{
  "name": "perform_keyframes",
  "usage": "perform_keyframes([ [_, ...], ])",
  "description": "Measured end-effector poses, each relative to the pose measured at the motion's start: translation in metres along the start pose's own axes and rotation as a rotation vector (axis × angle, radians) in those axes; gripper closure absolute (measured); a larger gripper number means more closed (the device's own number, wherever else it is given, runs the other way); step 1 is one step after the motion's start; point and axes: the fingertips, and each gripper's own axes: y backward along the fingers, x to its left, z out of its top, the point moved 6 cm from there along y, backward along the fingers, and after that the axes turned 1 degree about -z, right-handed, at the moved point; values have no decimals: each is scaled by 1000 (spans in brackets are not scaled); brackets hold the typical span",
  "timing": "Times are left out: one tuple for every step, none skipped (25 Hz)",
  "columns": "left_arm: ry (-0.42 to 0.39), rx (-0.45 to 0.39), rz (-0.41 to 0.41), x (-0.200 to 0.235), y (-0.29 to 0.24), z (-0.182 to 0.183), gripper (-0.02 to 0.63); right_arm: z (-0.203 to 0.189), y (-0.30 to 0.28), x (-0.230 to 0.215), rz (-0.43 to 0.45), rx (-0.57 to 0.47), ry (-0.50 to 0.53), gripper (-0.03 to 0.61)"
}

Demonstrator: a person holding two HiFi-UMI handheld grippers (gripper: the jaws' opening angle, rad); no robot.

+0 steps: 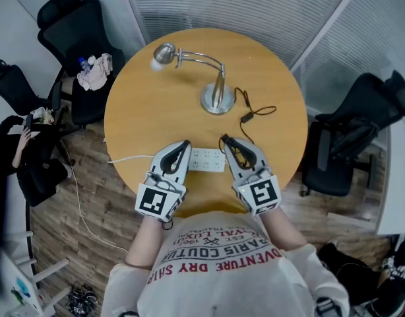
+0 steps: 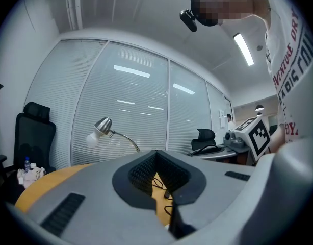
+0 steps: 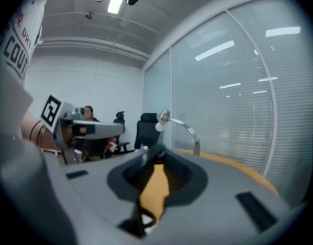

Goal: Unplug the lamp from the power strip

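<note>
The silver desk lamp (image 1: 216, 88) stands at the far side of the round wooden table (image 1: 136, 111). Its black cord (image 1: 255, 111) runs toward me to the right gripper (image 1: 224, 139). That gripper lies at the right end of the white power strip (image 1: 208, 160), its jaws closed round a dark plug with a narrow slit left between them. The left gripper (image 1: 186, 144) rests at the strip's left end, jaws together and nothing seen between them. In the left gripper view the lamp (image 2: 103, 126) shows beyond the gripper (image 2: 156, 154). In the right gripper view the lamp (image 3: 164, 119) stands past the gripper (image 3: 157, 149).
The strip's white cable (image 1: 123, 158) trails off the table's left edge to the floor. Black office chairs stand at the far left (image 1: 84, 25) and at the right (image 1: 354, 137). A person (image 1: 21, 144) sits at the left. Bare tabletop lies between lamp and strip.
</note>
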Motion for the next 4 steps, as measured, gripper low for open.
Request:
perform_keyframes([
  [2,0,-1,1,0,-1,586,-1,-1,0,2,-1,-3,505],
  [4,1,-2,1,-1,-2,586,-1,-1,0,4,-2,-5,505],
  [5,3,-4,2,-1,-3,586,-2,-2,0,6,-3,-7,505],
  [6,5,-7,2,-2,-4,586,-3,-3,0,8,-3,-9,505],
])
